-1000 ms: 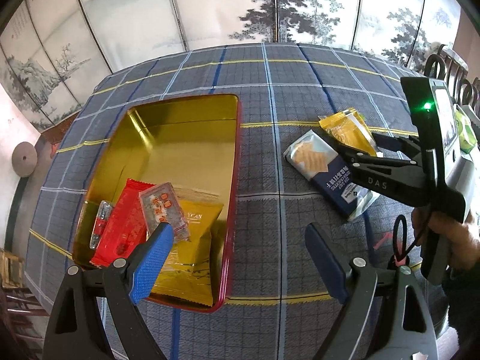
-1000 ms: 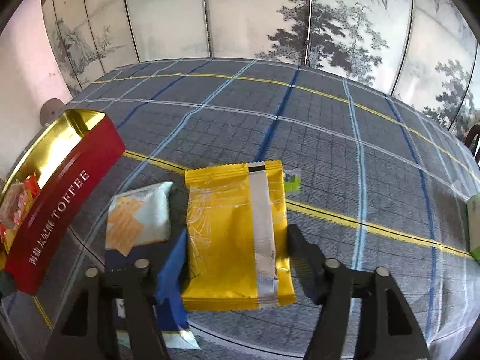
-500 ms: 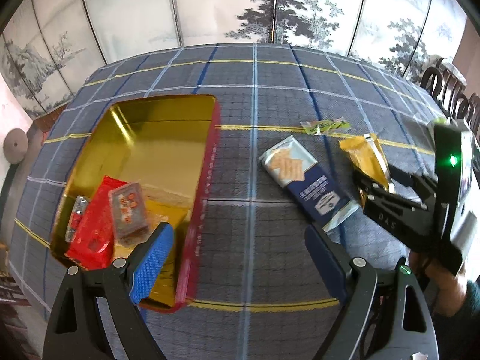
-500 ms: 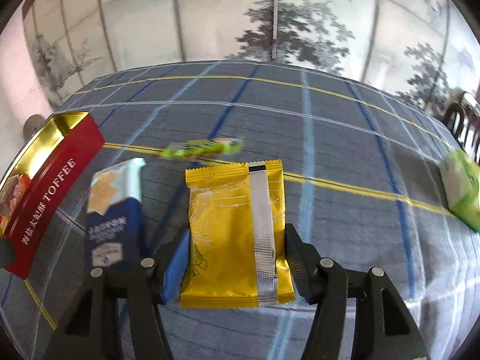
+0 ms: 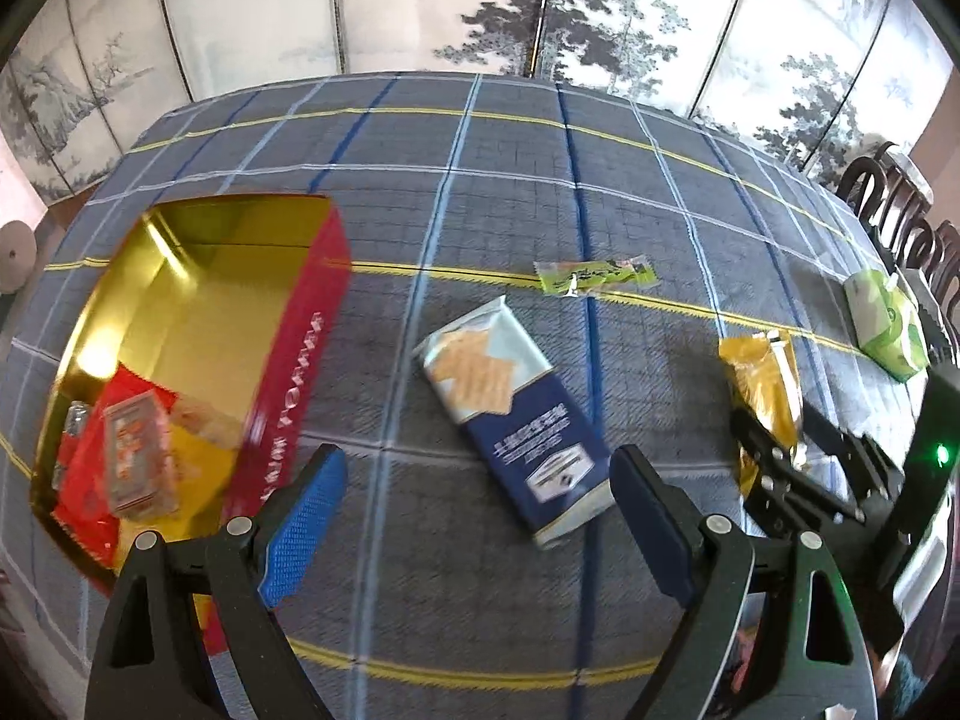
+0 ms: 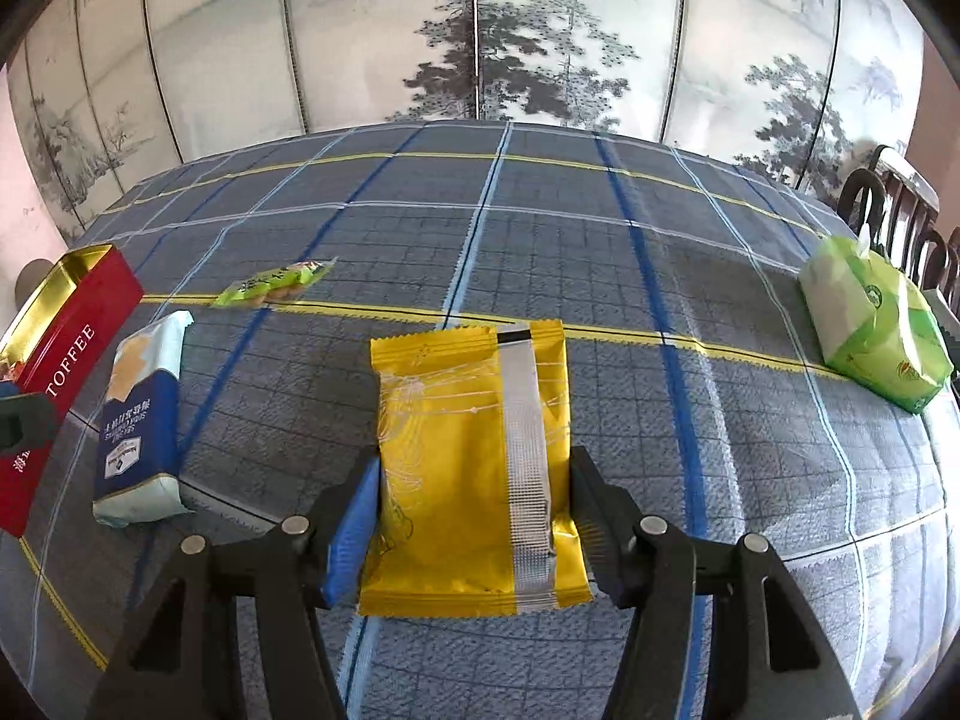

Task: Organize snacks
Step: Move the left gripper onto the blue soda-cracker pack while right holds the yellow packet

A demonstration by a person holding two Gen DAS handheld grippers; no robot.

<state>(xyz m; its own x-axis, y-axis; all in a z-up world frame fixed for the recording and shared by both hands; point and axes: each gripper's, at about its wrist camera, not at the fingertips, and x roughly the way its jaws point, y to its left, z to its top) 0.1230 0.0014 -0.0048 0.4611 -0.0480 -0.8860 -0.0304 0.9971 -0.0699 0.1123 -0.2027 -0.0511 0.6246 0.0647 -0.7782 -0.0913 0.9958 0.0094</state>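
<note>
My right gripper [image 6: 474,510] is shut on a yellow snack packet [image 6: 468,456], held above the checked tablecloth; the same packet [image 5: 765,396] shows at the right of the left wrist view. My left gripper [image 5: 474,516] stands open and empty, just in front of a blue and white cracker pack [image 5: 510,414], which also lies at the left in the right wrist view [image 6: 141,420]. A red toffee tin [image 5: 294,372] with a gold inside sits at the left, holding red, yellow and clear packets [image 5: 138,456]. A small green snack [image 5: 594,276] lies beyond the cracker pack.
A green tissue pack [image 6: 870,324] lies at the table's right edge, with dark chair backs [image 5: 888,210] behind it. A painted folding screen [image 6: 480,36] stands behind the table. The tin's red wall [image 6: 60,354] reads TOFFEE at the far left.
Both grippers have swung to the right over the table. The yellow packet came off the cracker pack, still gripped. The tin slid toward the left of both views, and the green snack and tissue pack appeared.
</note>
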